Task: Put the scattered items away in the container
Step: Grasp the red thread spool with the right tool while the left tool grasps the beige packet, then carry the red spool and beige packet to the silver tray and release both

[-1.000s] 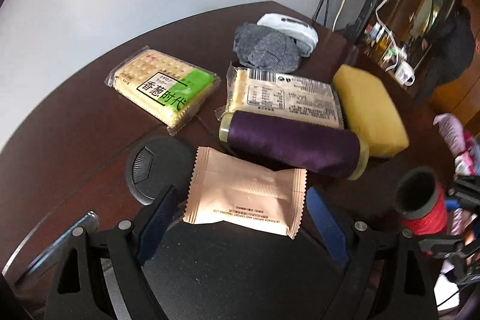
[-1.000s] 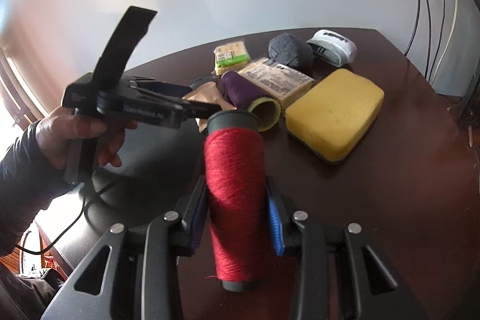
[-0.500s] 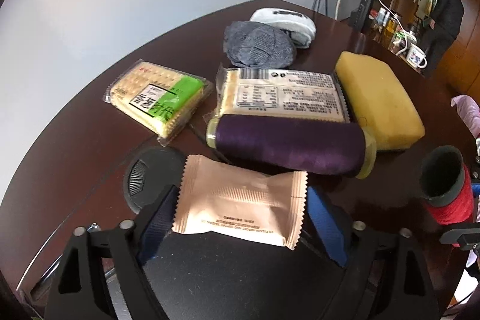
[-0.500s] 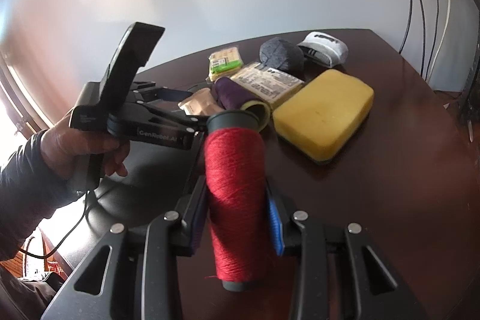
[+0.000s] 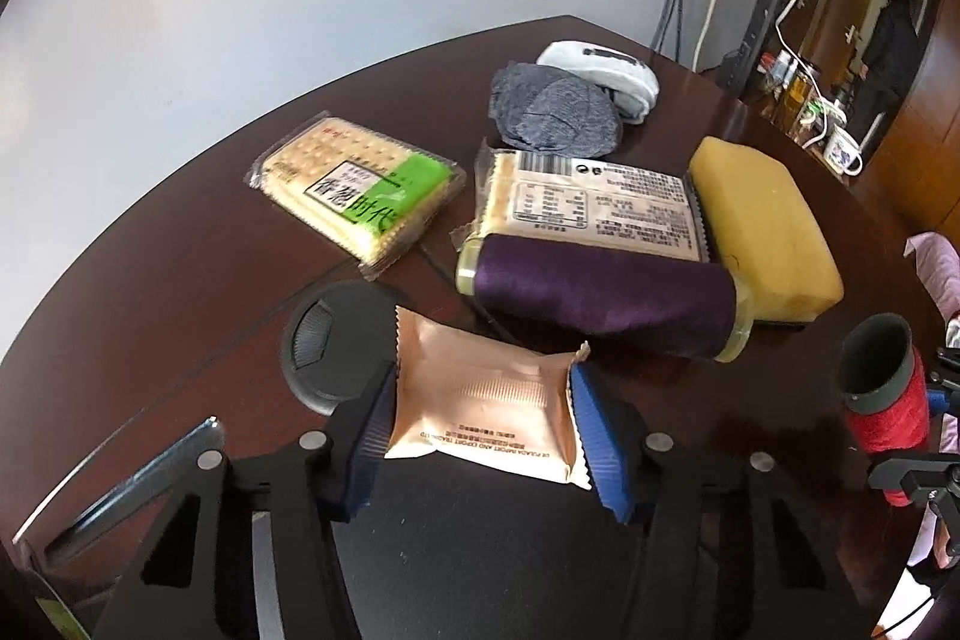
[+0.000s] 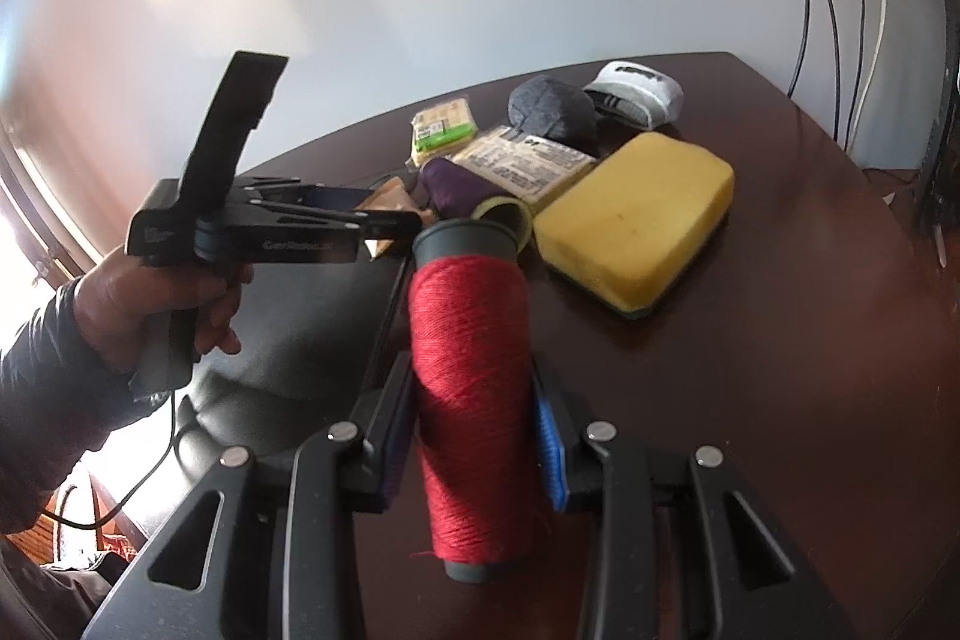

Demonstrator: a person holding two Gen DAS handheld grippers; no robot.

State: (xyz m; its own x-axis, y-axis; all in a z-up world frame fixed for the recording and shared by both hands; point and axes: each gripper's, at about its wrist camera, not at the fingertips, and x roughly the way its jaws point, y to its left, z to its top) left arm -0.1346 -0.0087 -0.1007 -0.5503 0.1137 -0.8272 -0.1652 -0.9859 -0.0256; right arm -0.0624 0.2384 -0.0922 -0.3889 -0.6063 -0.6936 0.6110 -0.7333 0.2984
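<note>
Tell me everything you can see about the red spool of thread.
The red spool of thread is a cylinder wound with bright red thread, fibrous-looking, on a dark grey tube core that shows as an open hollow rim at the far end and a short stub at the near end. A loose strand sticks out near the bottom. It is held off the dark wooden table, clamped by its sides between the blue pads of the right hand-held gripper, lengthwise along the fingers. Nothing else touches it.

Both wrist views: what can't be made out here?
- Container: not identifiable in either view.
- Pink packet: small print unreadable in left wrist view; mostly hidden behind left gripper in right.
- Red thread spool: cut off by the left view's edge.
</note>
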